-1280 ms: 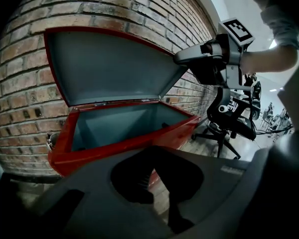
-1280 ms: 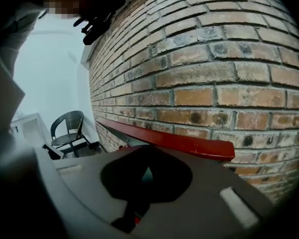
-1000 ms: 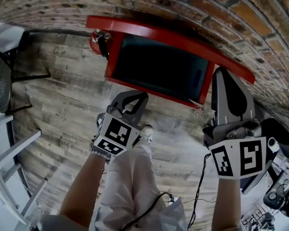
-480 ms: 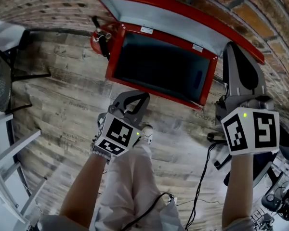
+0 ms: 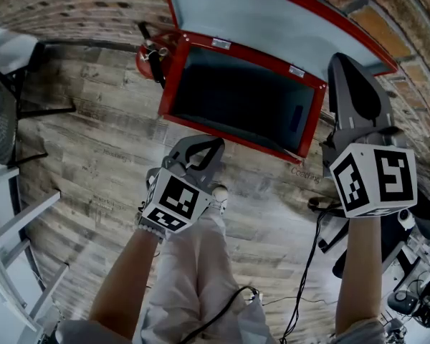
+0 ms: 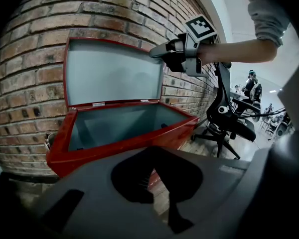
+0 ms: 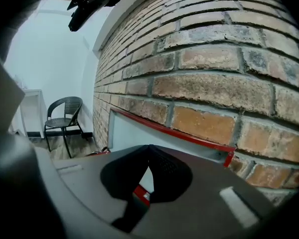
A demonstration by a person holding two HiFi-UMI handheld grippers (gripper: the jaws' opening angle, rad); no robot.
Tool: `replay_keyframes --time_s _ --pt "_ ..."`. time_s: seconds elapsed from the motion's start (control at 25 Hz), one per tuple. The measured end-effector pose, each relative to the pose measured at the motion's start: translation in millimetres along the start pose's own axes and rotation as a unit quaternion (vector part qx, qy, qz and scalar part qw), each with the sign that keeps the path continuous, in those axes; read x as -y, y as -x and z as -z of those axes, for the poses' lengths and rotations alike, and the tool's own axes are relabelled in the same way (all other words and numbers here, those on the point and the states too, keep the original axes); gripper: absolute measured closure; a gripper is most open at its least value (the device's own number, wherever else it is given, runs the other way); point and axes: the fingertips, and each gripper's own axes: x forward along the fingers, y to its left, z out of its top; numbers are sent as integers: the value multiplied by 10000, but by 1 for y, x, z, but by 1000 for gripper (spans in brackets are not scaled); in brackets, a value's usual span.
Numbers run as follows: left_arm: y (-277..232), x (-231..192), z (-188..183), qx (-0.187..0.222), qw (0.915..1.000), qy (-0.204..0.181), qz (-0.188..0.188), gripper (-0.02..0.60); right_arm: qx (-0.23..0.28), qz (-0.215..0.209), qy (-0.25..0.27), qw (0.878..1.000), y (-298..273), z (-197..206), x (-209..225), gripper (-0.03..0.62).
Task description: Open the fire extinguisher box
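Darkness hides the bottom of the red box [image 5: 170, 79], which sits open against the brick wall [image 5: 72, 6], lid [image 5: 258, 16] upright. The right gripper [image 5: 344, 59], jaws together, covers the lid's right corner; the left gripper [image 5: 212, 144], also closed, hangs over floorboards [image 5: 93, 163].

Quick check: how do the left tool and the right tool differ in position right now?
The right tool is up at the open lid's right edge, while the left tool sits lower, in front of the box and clear of it. The right tool faces the brick wall; the left tool faces the box's open inside. Both tools have their jaws together with nothing clamped.
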Motion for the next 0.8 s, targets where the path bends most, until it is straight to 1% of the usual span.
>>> replay_keyframes --time_s 0.2,0.4,0.6,0.72,0.8 --pt "1 2 1 -8 10000 -20 27 581 -255 -655 -96 9975 1 18 -31 588" --pt "4 4 4 -7 10000 3 50 581 -689 -1298 -260 9888 4 46 -65 585" --pt "5 6 9 -29 10000 -5 60 581 -1243 -1831 -294 9748 9 83 -96 582" --pt "9 7 10 -24 10000 20 53 581 -1556 -2163 -393 9630 14 103 -116 530" --pt "12 7 11 -21 10000 21 62 581 -1797 -2488 -469 9506 20 115 -133 499"
